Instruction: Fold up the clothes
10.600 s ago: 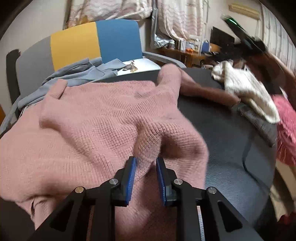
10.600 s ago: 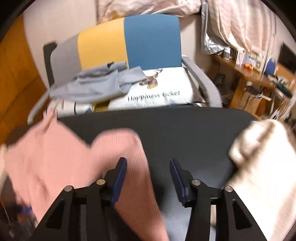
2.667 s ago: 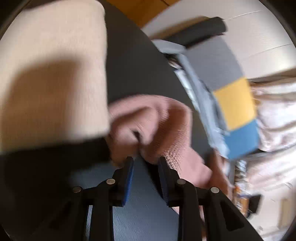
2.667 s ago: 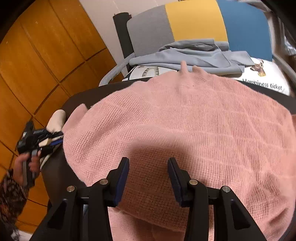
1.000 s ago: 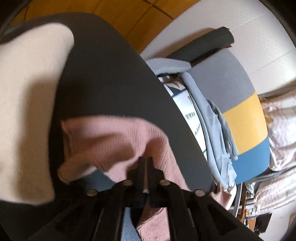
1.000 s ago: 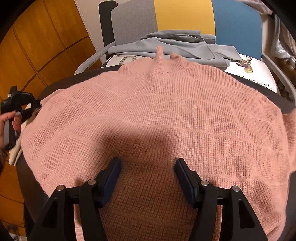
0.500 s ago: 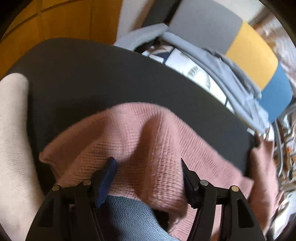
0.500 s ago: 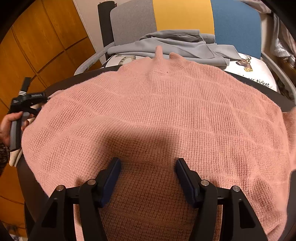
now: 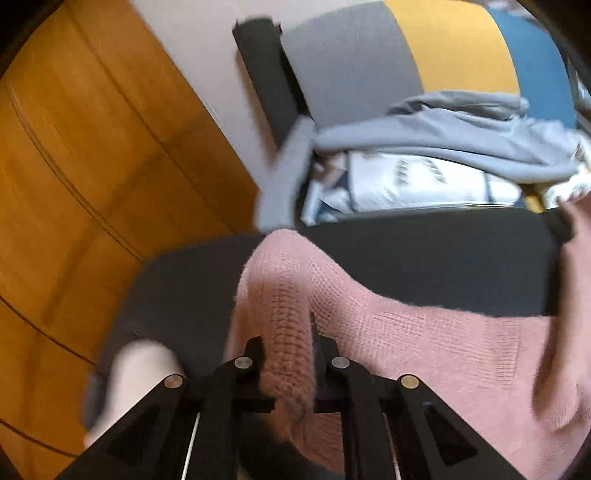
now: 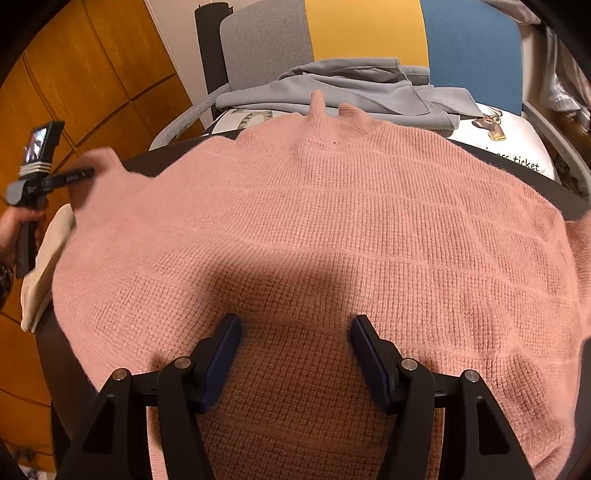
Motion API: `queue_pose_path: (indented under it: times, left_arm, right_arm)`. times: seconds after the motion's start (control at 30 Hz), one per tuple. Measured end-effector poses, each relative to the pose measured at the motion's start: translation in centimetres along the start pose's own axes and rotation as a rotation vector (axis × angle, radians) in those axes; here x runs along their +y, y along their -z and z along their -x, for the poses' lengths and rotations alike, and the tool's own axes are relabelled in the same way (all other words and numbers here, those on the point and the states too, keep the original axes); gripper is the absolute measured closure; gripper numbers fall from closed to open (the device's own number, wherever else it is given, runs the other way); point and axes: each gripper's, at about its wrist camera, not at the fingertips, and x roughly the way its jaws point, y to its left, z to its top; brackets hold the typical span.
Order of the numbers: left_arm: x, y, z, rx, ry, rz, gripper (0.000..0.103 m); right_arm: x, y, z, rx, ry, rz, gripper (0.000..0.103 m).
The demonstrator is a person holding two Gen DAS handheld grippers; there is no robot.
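Pink knit covers most of the dark round table [image 10: 532, 173]: the sweater [image 10: 332, 229] lies spread flat, its collar toward the chair [image 10: 365, 33] where a grey garment [image 10: 351, 88] is draped. The left gripper [image 9: 286, 354] is closing on a bunched fold at the sweater's left edge, the knit pinched between its jaws and lifted off the tabletop. The right gripper [image 10: 295, 350] hangs above the near hem, jaws spread wide, nothing held. A cream cloth [image 10: 44, 266] lies beside the sweater's left edge
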Motion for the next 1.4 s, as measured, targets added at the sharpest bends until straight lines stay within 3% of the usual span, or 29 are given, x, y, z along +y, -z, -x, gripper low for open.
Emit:
queue_pose_path:
  times: [0.13, 0.17, 0.23, 0.37, 0.47, 0.53, 0.6, 0.7, 0.8, 0.87, 0.97, 1.1, 1.2, 1.4]
  left_arm:
    - [-1.2, 0.0, -4.2, 0.066, -0.041, -0.109, 0.093]
    - [-1.6, 0.4, -5.7, 0.105, -0.017, -0.102, 0.093]
    - [-2.7, 1.4, -8.7, 0.195, 0.063, -0.057, 0.092]
    - [-2.2, 2.4, -8.3, 0.137, 0.141, 0.023, 0.089]
    - [1.1, 2.0, -7.2, 0.146, 0.301, 0.121, 0.08]
    - [4.9, 1.6, -6.6, 0.129, 0.346, 0.241, 0.076]
    - [8.1, 1.8, -6.6, 0.131, 0.306, 0.332, 0.075]
    - [11.0, 1.9, -9.1, 0.228, 0.206, 0.382, 0.073]
    - [11.1, 2.9, -12.4, 0.358, 0.208, 0.404, 0.072]
    - [10.2, 3.5, -14.2, 0.418, 0.166, 0.367, 0.072]
    - [9.5, 3.0, -14.6, 0.382, 0.14, 0.323, 0.072]
    - [9.0, 2.8, -14.4, 0.371, 0.184, 0.285, 0.098]
    - [7.7, 3.1, -13.7, 0.368, 0.184, 0.242, 0.101]
    - [10.5, 2.2, -14.6, 0.409, 0.017, 0.268, 0.101]
  right_arm:
    - [0.0, 0.0, -0.1, 0.004, 0.002, 0.002, 0.04]
    - [0.0, 0.0, -0.1, 0.007, 0.003, 0.002, 0.04]
    - [0.1, -0.1, -0.2, 0.012, 0.006, 0.004, 0.04]
    - [0.2, -0.3, -0.2, 0.022, 0.014, 0.01, 0.039]
    - [0.2, -0.3, -0.2, 0.024, 0.016, 0.008, 0.038]
    - [0.2, -0.3, -0.3, 0.022, 0.016, 0.003, 0.038]
    - [0.3, -0.2, -0.3, 0.02, 0.016, -0.001, 0.038]
    - [0.3, -0.2, -0.3, 0.019, 0.019, -0.002, 0.038]
    - [0.3, -0.3, -0.4, 0.022, 0.016, -0.005, 0.037]
    - [0.2, -0.4, -0.4, 0.026, 0.014, -0.005, 0.037]
    - [0.2, -0.4, -0.5, 0.027, 0.012, -0.006, 0.037]
    - [0.4, -0.4, -0.5, 0.023, 0.014, -0.013, 0.037]
    - [0.4, -0.4, -0.6, 0.022, 0.014, -0.012, 0.036]
    - [0.3, -0.5, -0.5, 0.025, 0.015, -0.008, 0.036]
